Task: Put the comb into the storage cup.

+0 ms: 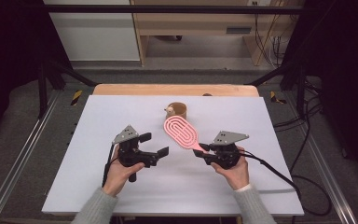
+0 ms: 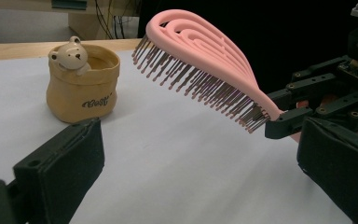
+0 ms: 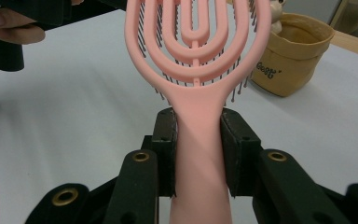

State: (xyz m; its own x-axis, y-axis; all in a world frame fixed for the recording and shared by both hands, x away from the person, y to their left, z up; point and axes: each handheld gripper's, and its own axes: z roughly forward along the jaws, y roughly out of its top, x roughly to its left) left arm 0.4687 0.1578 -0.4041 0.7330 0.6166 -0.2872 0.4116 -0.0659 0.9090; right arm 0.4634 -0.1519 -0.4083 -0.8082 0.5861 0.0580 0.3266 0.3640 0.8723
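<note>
In the high view the person's sleeves (image 1: pixel 98 207) enter from the bottom edge, and each hand carries a gripper over the white table (image 1: pixel 98 186). The left gripper (image 1: pixel 161 145) hangs above the near-left part of the table, its jaws pointing to the right, toward the other hand. In the left gripper view its two black jaws stand wide apart with nothing between them; only bare table shows in the gap.

The right gripper (image 1: pixel 200 150) sits just right of the middle, jaws pointing left and away. Its jaws press from both sides on the handle of a pink brush (image 1: pixel 181 131). In the right gripper view the two pads (image 3: pixel 165 149) squeeze the handle (image 3: pixel 199 158) flat on each side, so the jaws stand narrow, closed on the brush. The oval head, made of looped ribs, reaches forward from the jaws. In the left gripper view the brush (image 2: pixel 200 65) is lifted off the table and tilted, head higher than handle, bristles (image 2: pixel 200 88) facing down toward the table.

Beyond the brush head, near the far edge of the table, stands a small tan pot (image 1: pixel 177 111) with a little bear figure (image 2: pixel 72 55) leaning over its rim. The pot is upright, apart from the brush. Behind the white surface a strip of wooden tabletop (image 1: pixel 168 89) shows.
</note>
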